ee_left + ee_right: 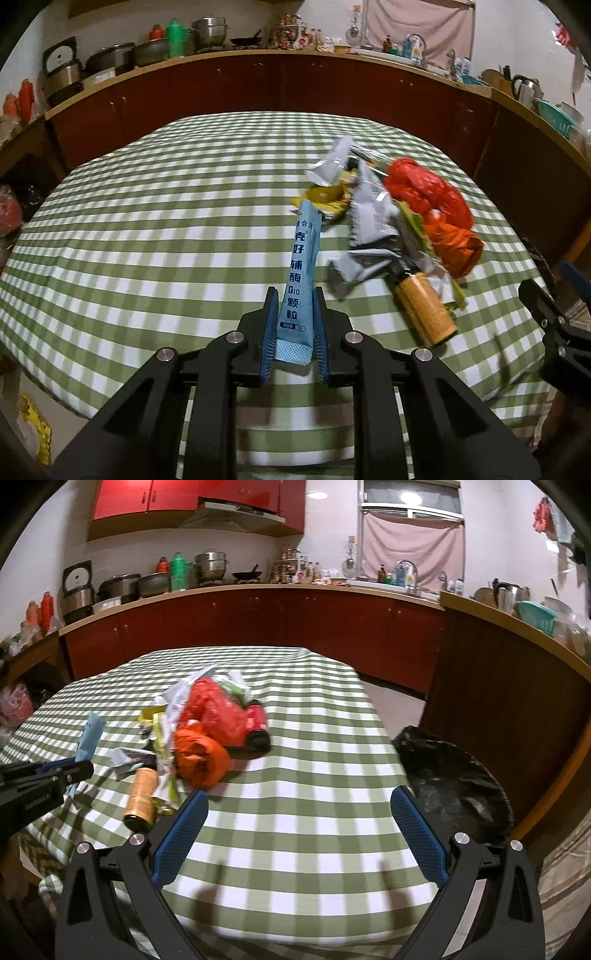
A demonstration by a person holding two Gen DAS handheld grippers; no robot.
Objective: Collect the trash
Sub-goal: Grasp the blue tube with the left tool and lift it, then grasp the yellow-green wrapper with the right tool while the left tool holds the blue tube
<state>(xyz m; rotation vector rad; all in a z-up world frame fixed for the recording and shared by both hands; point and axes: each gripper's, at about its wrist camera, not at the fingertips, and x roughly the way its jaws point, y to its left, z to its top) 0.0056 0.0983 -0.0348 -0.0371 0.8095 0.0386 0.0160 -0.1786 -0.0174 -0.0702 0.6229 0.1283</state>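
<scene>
Pale-blue foil sachet (300,273), long axis upright, I held clamped in left gripper (294,328); black-lined bin (458,794) lay beyond right gripper (300,840), gaping empty, nearer it.

The lower end of the blue sachet (299,284) is hidden between the left gripper (294,328) pads. The gold-labelled bottle (424,306) has its neck buried under grey wrappers (369,221). The black bin bag (458,786) is partly hidden behind the table (295,812) edge. Countertop bottles are too small to identify.
</scene>
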